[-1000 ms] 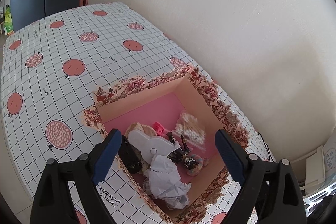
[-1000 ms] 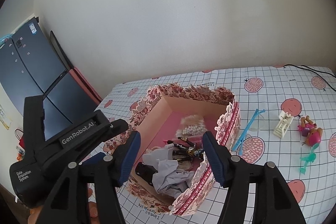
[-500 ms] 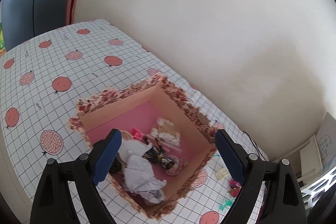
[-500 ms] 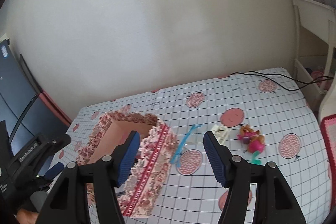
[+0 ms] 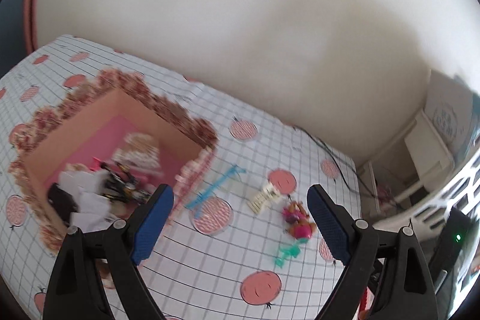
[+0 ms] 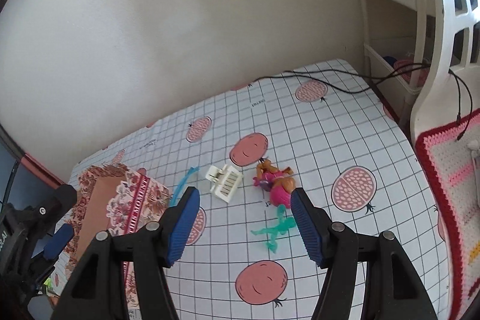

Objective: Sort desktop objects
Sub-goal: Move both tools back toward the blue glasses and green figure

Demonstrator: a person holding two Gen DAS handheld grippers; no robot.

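Observation:
A floral cardboard box with a pink bottom stands on the table's left; crumpled paper, sweets, a bead bag and a black item lie inside. To its right on the cloth lie a blue plastic stick, a cream toy chair on its side, a pink doll figure and a green plastic figure. My left gripper is open above the cloth between box and toys. My right gripper is open and empty above the green figure.
The table wears a white grid cloth with red fruit prints and stands against a cream wall. A black cable runs over the far right corner. White furniture and a crocheted pink-red cover stand to the right. The left gripper's body shows at left.
Both grippers swung right, away from over the box toward the loose toys. The box slid to the left of both views. The right gripper came lower over the toys.

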